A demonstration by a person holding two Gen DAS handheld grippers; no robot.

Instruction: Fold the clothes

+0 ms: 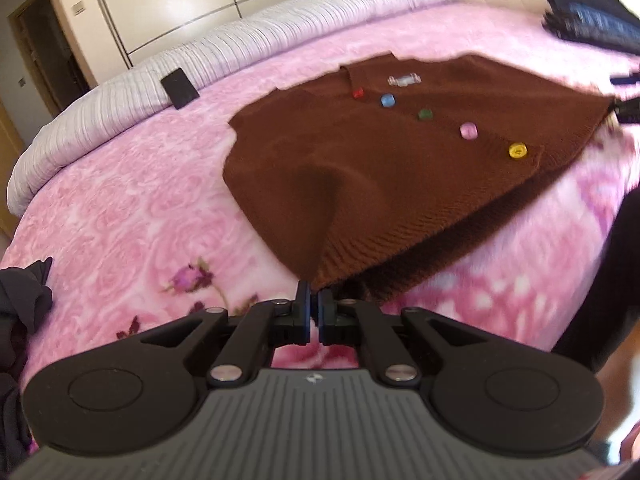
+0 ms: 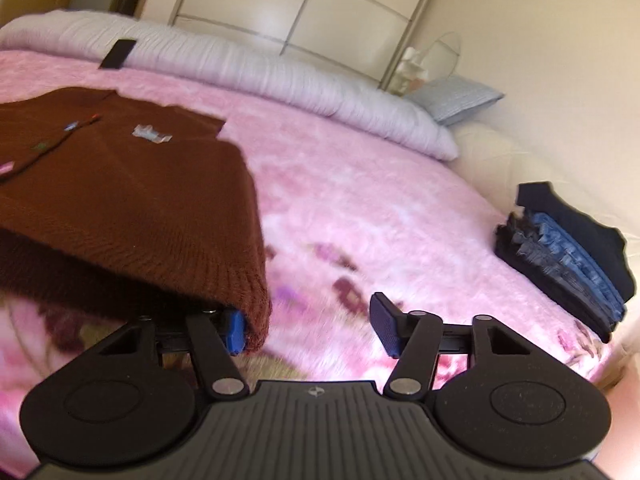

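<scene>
My left gripper pinched shut on hem corner of brown cardigan. My right gripper spread wide; hem corner drapes over its left finger, nothing clamped. Cardigan lies on pink floral blanket, button row running away from me, collar at far end. Underside hidden; near hem blurred.

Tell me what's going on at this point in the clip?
A person with two handheld grippers is folding a brown knit cardigan on a pink floral blanket. The left gripper is shut on the hem corner, lifting it. The right gripper is open beside the other hem corner, not gripping. Folded clothes are stacked at the bed's edge.
</scene>
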